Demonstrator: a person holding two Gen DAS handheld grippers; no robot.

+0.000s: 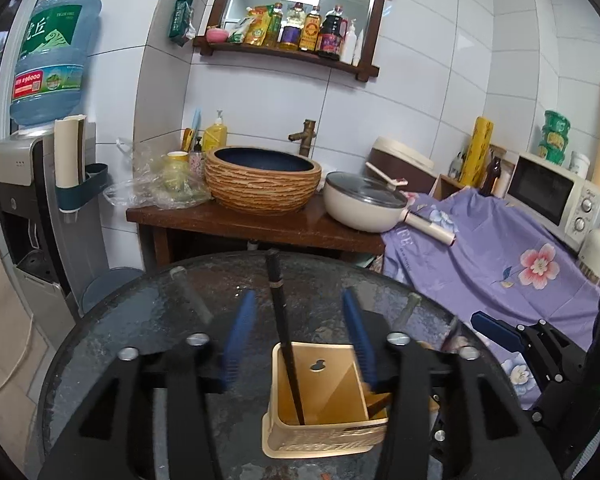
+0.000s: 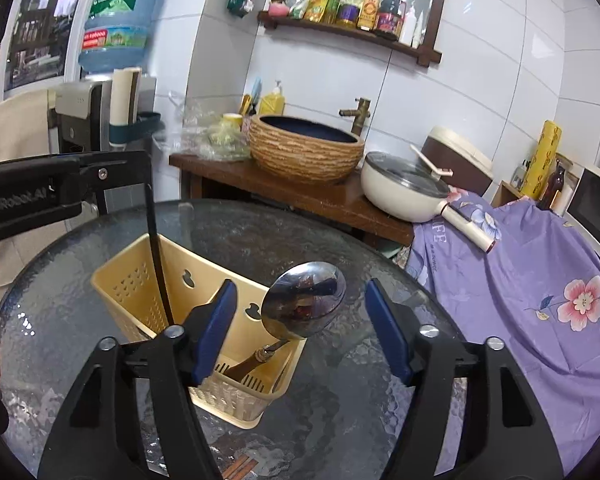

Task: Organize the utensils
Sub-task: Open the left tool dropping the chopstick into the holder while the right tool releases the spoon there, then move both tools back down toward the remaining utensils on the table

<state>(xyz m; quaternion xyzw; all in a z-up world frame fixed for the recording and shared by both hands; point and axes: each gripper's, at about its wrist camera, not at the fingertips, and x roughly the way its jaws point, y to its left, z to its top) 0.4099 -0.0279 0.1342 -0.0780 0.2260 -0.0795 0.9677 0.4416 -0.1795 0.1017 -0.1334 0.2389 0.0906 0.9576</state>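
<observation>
- left gripper (image 1: pixel 298 342), lower centre: jaws apart around chopstick (image 1: pixel 286 356), which stands in the holder (image 1: pixel 324 436), seemingly let go
- right gripper (image 2: pixel 300 328), lower centre: jaws apart; spoon (image 2: pixel 304 300) leans bowl-up in holder's right compartment, clear of pads

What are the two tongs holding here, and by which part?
Nothing. Left tongs stand open around the black chopsticks; right tongs stand open around the metal spoon, both in the beige plastic holder.
</observation>
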